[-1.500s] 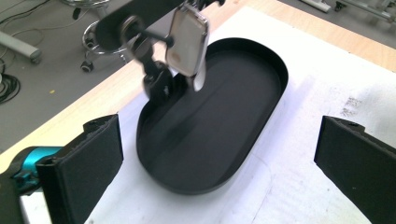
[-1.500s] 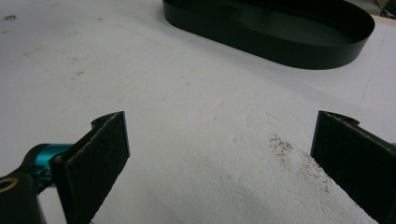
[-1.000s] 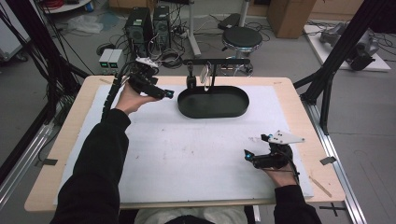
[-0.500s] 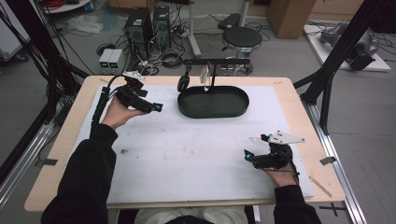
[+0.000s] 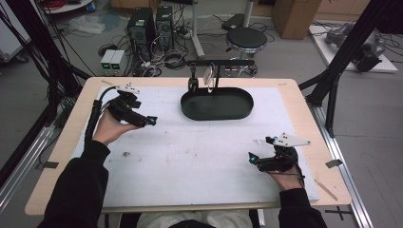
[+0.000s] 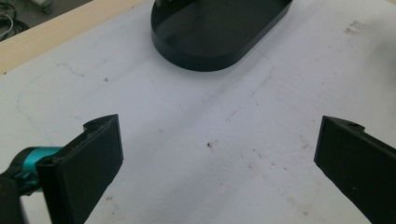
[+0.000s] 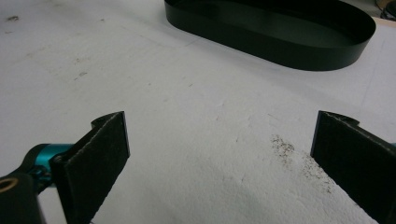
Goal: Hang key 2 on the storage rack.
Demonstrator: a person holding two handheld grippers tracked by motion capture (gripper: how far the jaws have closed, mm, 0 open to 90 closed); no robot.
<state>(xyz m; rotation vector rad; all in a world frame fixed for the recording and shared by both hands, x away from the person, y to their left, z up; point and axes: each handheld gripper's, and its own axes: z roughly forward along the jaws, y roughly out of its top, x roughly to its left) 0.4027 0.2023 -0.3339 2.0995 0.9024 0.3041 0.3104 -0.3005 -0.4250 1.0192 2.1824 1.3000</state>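
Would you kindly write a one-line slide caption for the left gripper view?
Left gripper, jaws wide open and empty, above the white mat, facing the black oval tray.

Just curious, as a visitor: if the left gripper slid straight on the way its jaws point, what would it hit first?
Probably the black oval tray; bare white mat lies between it and the open left gripper.

Left gripper (image 5: 142, 119): left-centre of high view, jaws wide apart, empty | Right gripper (image 5: 256, 160): lower right, jaws wide apart, empty | Forearms: black sleeves entering from bottom edge
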